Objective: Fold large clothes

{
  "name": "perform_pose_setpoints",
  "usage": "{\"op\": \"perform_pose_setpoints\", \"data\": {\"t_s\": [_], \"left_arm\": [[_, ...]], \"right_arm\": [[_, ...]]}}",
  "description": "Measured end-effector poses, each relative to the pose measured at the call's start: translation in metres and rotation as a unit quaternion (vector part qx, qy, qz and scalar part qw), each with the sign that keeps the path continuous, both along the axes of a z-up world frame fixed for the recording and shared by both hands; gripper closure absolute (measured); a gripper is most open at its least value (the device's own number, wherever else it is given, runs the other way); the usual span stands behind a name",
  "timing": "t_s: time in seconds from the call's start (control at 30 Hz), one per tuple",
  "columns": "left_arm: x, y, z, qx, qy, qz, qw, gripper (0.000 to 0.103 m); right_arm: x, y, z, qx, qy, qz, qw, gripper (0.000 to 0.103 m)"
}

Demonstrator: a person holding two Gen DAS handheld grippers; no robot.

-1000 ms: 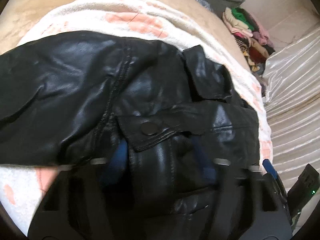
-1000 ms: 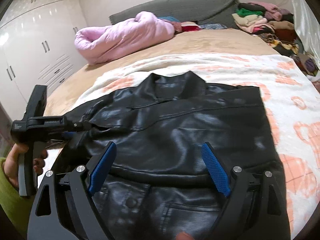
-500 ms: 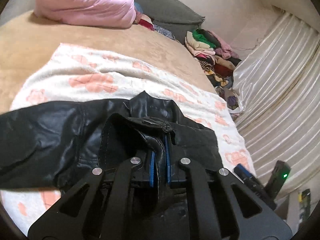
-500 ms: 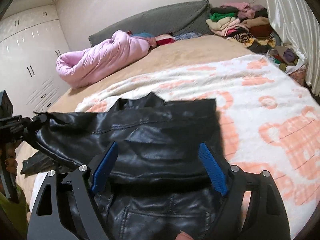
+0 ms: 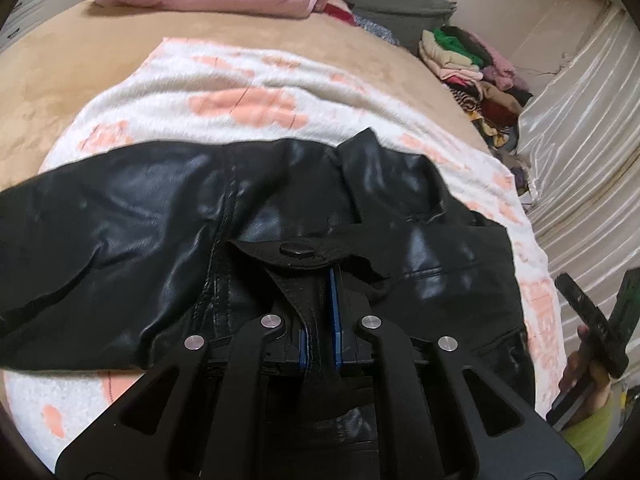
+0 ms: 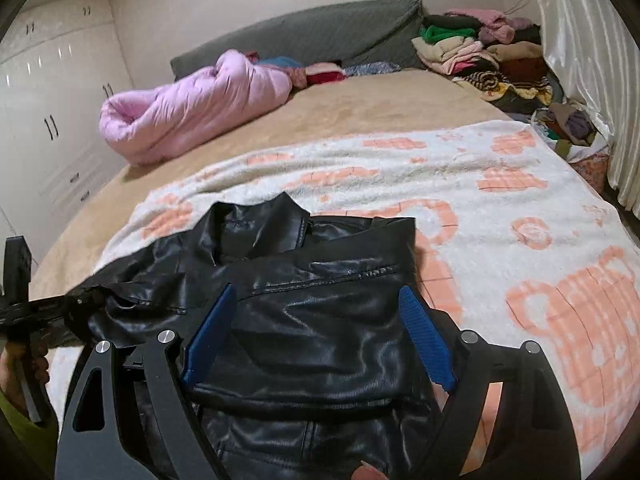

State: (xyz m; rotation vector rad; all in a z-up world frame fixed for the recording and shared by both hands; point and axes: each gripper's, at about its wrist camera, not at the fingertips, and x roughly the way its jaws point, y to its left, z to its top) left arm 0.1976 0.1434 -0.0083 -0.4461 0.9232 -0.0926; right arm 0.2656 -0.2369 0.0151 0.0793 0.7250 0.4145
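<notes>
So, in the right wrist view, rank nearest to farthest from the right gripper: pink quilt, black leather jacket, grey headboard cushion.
1. Black leather jacket, directly under the right gripper, between its open jaws.
2. Pink quilt, farther up the bed, to the left.
3. Grey headboard cushion, at the far wall, behind the quilt.

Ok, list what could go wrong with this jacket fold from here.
1. The left gripper pinches only a narrow bit of the slick black leather jacket; it could slip out mid-fold.
2. The right gripper is open, holding nothing, so the folded layers may slide or spring back.
3. One sleeve lies spread on the blanket, and may drag or bunch.
</notes>
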Motion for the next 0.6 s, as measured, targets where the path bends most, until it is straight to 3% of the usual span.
{"op": "perform_pose_setpoints", "data": {"t_s": [0.2, 0.37, 0.5, 0.6], "left_arm": [[0.002, 0.004, -0.019, 0.008, 0.026, 0.005, 0.9996, 0.099], [0.001, 0.006, -0.032, 0.014, 0.038, 0.008, 0.9991, 0.096], [0.002, 0.001, -0.038, 0.022, 0.037, 0.002, 0.9991, 0.094], [0.001, 0.002, -0.039, 0.023, 0.036, 0.001, 0.9991, 0.092]], "right_arm": [[0.038, 0.02, -0.028, -0.028, 0.038, 0.015, 0.999, 0.022], [0.072, 0.015, -0.079, -0.087, 0.103, -0.019, 0.991, 0.023], [0.077, 0.005, -0.096, -0.086, 0.108, -0.029, 0.99, 0.023], [0.075, 0.006, -0.089, -0.089, 0.1, -0.027, 0.991, 0.023]]}}
